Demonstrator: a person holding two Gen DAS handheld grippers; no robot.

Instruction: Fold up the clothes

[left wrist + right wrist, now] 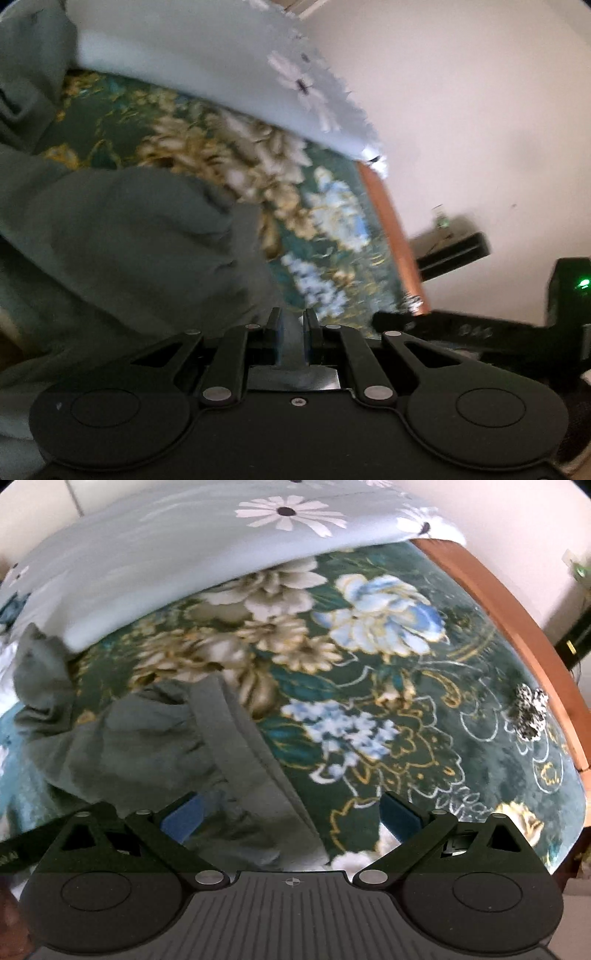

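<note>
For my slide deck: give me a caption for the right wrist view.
Open right gripper poised over a grey-green garment on a floral bedspread.

Black tongs (291, 818), blue pads (184, 818), silver pivot screws, ribbed grey base

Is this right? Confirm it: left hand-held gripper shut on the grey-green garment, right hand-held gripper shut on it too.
Wrong about the right hand-held gripper: the right wrist view shows its jaws wide open over the grey-green garment. The left hand-held gripper is shut on the fabric, as said.
</note>
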